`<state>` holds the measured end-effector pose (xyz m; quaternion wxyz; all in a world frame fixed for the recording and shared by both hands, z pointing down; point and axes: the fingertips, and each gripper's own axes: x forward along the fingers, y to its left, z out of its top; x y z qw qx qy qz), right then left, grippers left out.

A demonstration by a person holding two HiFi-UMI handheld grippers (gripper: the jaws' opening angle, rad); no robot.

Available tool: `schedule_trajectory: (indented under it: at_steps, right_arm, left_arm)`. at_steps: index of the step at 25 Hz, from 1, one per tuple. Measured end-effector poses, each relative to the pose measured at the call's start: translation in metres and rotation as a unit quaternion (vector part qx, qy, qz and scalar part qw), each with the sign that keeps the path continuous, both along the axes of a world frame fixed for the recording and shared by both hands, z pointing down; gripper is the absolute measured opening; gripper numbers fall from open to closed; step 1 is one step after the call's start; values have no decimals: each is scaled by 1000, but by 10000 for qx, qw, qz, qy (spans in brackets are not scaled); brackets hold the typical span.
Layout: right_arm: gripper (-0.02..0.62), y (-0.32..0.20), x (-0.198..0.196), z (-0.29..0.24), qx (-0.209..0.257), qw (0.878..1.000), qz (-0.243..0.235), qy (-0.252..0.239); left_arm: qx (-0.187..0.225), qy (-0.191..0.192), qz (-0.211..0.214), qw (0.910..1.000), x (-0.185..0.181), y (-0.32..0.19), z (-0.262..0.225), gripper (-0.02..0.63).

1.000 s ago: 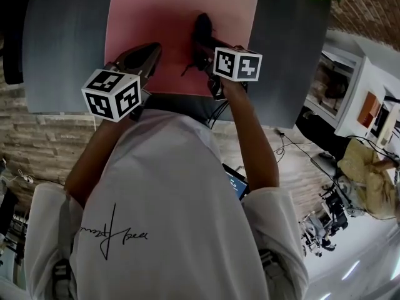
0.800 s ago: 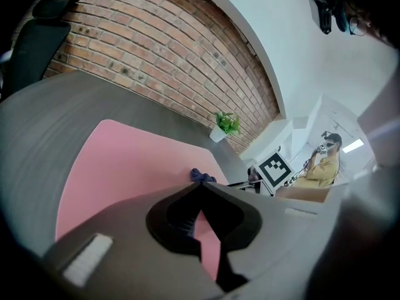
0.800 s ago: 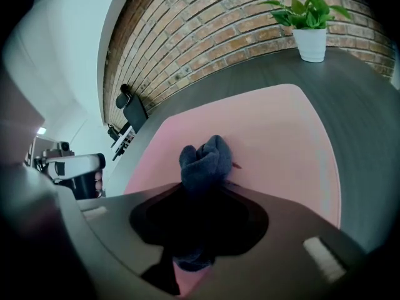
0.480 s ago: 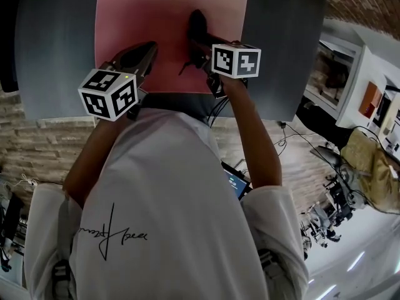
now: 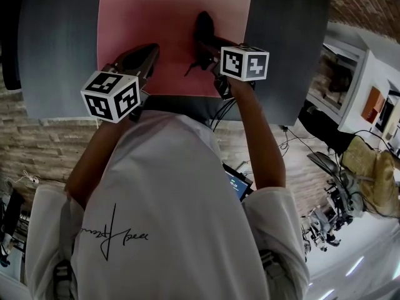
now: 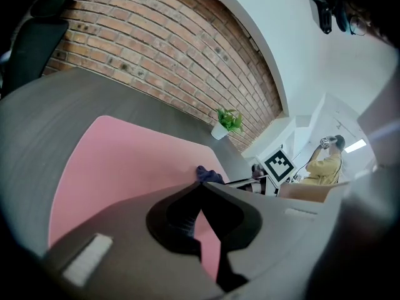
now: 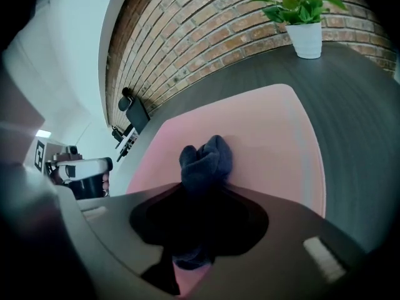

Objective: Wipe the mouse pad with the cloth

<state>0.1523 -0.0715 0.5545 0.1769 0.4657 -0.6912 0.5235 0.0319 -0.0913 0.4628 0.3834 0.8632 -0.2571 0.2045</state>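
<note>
A pink mouse pad (image 5: 169,24) lies on the dark grey table (image 5: 56,55); I see the mouse pad (image 6: 119,161) and the mouse pad (image 7: 269,136) in both gripper views too. My right gripper (image 5: 203,30) is shut on a bunched dark blue cloth (image 7: 206,158), which rests on the pad near its middle; the cloth (image 5: 203,25) shows dark in the head view. My left gripper (image 5: 140,58) is shut with nothing in it, over the pad's near left part. From the left gripper view the cloth (image 6: 209,175) peeks past the closed jaws.
A small plant in a white pot (image 7: 305,30) stands at the table's far end by a brick wall (image 6: 156,49). A black chair (image 6: 31,49) is at the table's left side. Shelves and a person in yellow (image 5: 375,167) are off to the right.
The right gripper with the cloth has shifted slightly to the right and a little farther across the pad. The left gripper has stayed where it was.
</note>
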Motion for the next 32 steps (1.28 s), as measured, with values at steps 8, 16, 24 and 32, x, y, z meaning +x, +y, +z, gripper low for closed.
schedule_trajectory:
  at_steps: [8, 16, 24, 32]
  right_arm:
    - [129, -7, 16, -1, -24, 9998, 162, 91]
    - [130, -22, 46, -2, -27, 9987, 417, 283]
    - [130, -32, 45, -3, 7, 9988, 409, 273]
    - [129, -43, 43, -2, 34, 9991, 319, 288]
  left_arm:
    - [13, -45, -88, 10000, -7, -3, 0, 3]
    - [23, -103, -155, 9998, -15, -7, 0, 3]
    - [19, -134, -225, 9997, -19, -12, 1, 3]
    - [-9, -182, -256, 9995, -21, -14, 3, 3]
